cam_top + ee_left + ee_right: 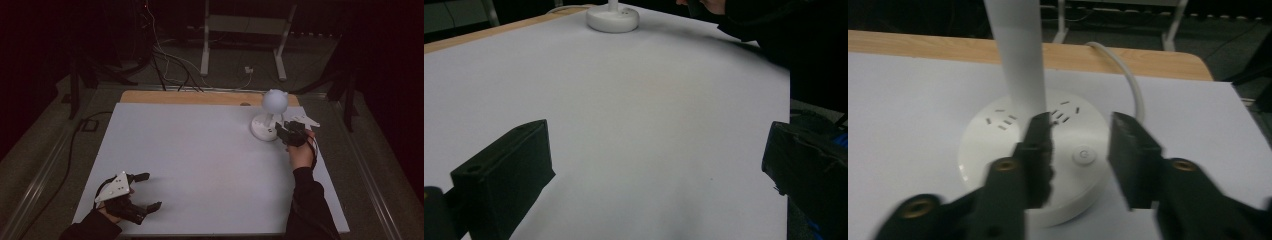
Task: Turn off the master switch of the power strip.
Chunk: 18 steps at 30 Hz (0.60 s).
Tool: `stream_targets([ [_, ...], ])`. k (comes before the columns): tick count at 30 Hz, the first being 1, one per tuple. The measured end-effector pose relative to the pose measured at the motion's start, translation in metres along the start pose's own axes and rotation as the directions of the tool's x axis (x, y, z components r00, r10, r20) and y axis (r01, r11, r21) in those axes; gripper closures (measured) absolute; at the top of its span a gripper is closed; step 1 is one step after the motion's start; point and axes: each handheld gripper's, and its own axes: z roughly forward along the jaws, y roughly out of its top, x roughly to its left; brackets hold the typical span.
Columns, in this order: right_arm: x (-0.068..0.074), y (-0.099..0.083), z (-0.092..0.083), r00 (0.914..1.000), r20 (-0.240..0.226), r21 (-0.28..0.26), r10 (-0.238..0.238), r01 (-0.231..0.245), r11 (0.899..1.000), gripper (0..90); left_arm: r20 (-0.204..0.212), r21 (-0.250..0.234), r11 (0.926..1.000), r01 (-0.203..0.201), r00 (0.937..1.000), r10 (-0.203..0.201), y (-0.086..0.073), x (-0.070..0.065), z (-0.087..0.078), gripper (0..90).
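Looking out along my right gripper, its jaws stand apart with nothing clamped, and the lamp sits dead ahead at twelve o'clock, its power button showing in the gap between the jaws. The lamp's stem rises upright just past the left jaw, so its long axis runs straight up from the round base. My left gripper idles wide open at the near left of the table, far from the lamp, so I judge the right hand nearer.

White lamp, white tabletop, wooden edge
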Motion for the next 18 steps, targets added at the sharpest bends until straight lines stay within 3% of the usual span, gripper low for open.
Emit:
stream_targets([
  [3, 0.000, -0.001, -0.005, 0.9995, -0.029, -0.012, -0.011, 0.011, 1.000, 39.9, 0.000, 0.000, 1.0000, 0.001, 1.0000, -0.001, 0.000, 0.000, 0.000, 0.4],
  [4, 0.000, -0.001, -0.005, 0.9995, -0.029, -0.012, -0.011, 0.011, 1.000, 39.9, 0.000, 0.000, 1.0000, 0.001, 1.0000, -0.001, 0.000, 0.000, 0.000, 0.4],
  [7, 0.002, -0.002, -0.009, 0.9970, -0.078, -0.017, -0.006, 0.004, 1.000, 18.8, 0.000, 0.000, 1.0000, 0.001, 1.0000, -0.001, 0.000, 0.000, 0.000, 0.4],
  [8, 0.002, -0.002, -0.009, 0.9970, -0.078, -0.017, -0.006, 0.004, 1.000, 18.8, 0.000, 0.001, 1.0000, 0.000, 1.0000, 0.000, 0.000, 0.000, 0.000, 0.4],
  [12, 0.005, -0.004, -0.016, 0.9817, -0.190, -0.027, 0.012, -0.018, 0.999, 1.7, 0.001, 0.000, 1.0000, 0.000, 1.0000, 0.000, 0.000, 0.000, 0.000, 0.4],
  [16, 0.006, -0.003, -0.023, 0.9631, -0.264, -0.045, 0.051, -0.065, 0.997, 0.1, 0.001, 0.000, 1.0000, 0.000, 1.0000, 0.000, 0.000, 0.000, 0.000, 0.4],
  [18, 0.007, 0.000, -0.027, 0.9597, -0.277, -0.045, 0.050, -0.064, 0.997, 0.1, 0.001, -0.001, 1.0000, 0.001, 1.0000, -0.001, 0.000, 0.000, 0.000, 0.4],
])
